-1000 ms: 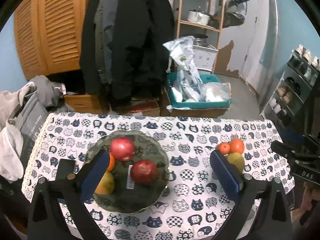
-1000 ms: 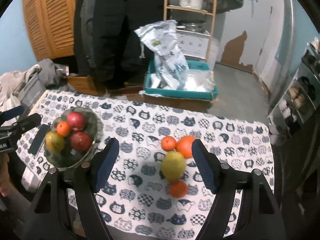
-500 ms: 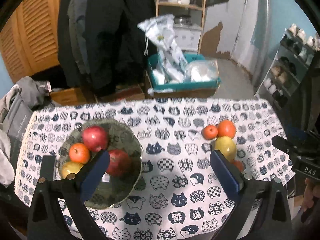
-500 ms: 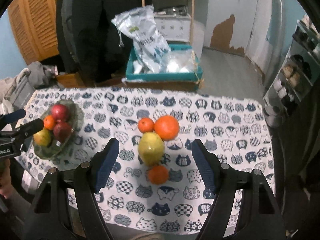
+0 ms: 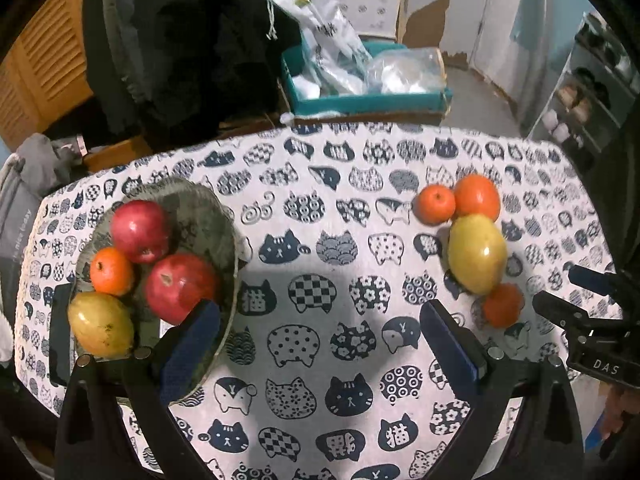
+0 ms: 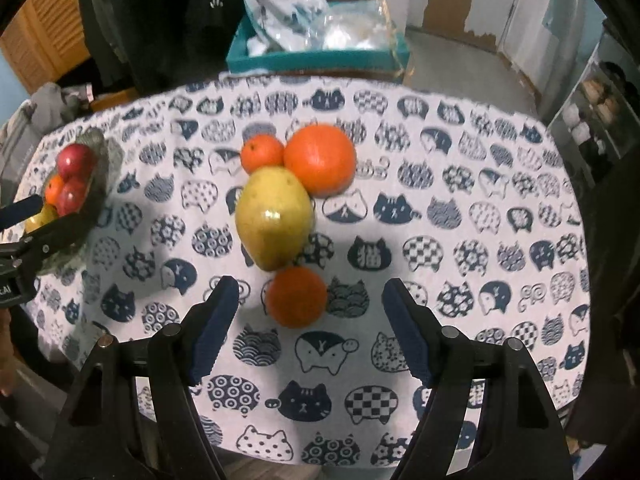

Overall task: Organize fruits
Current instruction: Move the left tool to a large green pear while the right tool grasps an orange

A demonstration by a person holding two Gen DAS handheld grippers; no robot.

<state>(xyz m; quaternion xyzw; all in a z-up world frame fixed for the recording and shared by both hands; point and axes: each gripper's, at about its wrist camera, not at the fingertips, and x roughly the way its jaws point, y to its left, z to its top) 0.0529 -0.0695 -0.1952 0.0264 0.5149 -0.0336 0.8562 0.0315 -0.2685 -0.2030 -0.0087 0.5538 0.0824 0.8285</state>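
Note:
A green glass bowl (image 5: 208, 216) on the left of the table holds two red apples (image 5: 140, 231), a small orange (image 5: 111, 271) and a yellow mango (image 5: 101, 324). On the cloth to the right lie a yellow mango (image 6: 274, 218), a large orange (image 6: 320, 160), a small orange (image 6: 262, 153) and another small orange (image 6: 297, 297). My right gripper (image 6: 310, 320) is open and empty, just short of the nearest small orange. My left gripper (image 5: 320, 340) is open and empty above the table's middle, its left finger over the bowl's rim. The right gripper also shows in the left wrist view (image 5: 576, 300).
The table wears a cat-print cloth (image 5: 320, 360). Behind it stand a teal box (image 5: 360, 96) with plastic bags, dark coats (image 5: 180, 40), a wooden louvred door and a shoe rack (image 5: 592, 92). Grey clothing (image 5: 24, 200) lies at the table's left edge.
Both grippers have moved forward and down toward the table. The right one has closed in on the loose fruit; the left one has swung right, away from the bowl. Both stay open.

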